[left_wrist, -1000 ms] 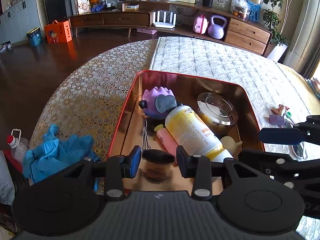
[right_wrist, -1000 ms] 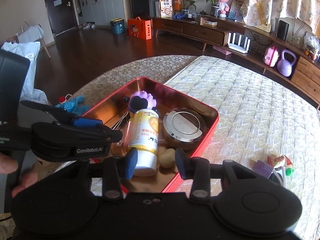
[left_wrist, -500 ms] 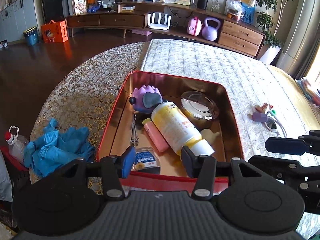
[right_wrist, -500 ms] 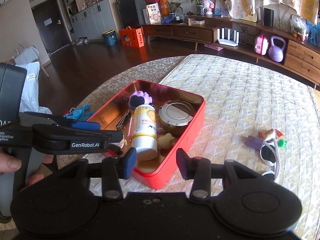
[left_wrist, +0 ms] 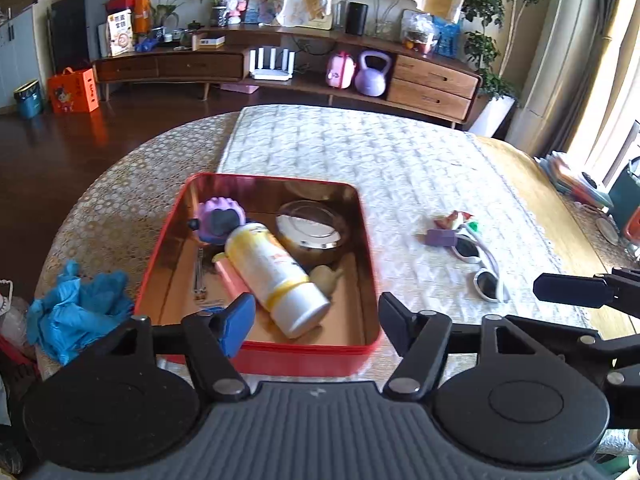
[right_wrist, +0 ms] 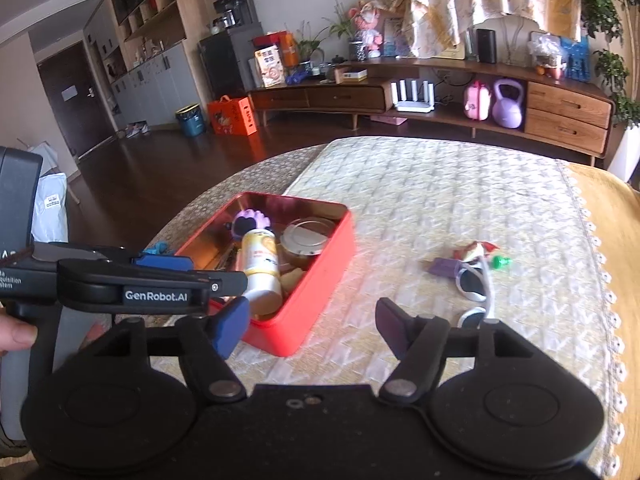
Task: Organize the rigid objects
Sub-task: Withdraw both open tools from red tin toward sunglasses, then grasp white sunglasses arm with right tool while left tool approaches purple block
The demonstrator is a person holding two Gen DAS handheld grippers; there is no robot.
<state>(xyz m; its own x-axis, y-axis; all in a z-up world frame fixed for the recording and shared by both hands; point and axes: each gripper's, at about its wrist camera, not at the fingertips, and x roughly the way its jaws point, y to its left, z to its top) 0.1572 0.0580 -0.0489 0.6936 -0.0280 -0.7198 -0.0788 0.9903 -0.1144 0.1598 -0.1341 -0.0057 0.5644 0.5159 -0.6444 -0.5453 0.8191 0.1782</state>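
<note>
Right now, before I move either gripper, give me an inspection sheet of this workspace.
Surface: quilted cloth over the table.
Job's things: red tin holding bottle, purple toy, round metal container, tweezers.
Clutter: white sunglasses, purple block, snack wrapper on the cloth; blue gloves left of the tin.
Grippers: left gripper open, empty; right gripper open, empty.
Cables: nothing seen.
Surroundings: wooden sideboard, purple kettlebell.

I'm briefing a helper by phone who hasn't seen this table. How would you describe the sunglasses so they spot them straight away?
Start at the red metal tin on the quilted cream tablecloth. To its right a small cluster lies loose on the cloth. The white-framed sunglasses with dark lenses are nearest the camera, beside a flat purple block and a red crumpled wrapper: the only white, curved thing.
</note>
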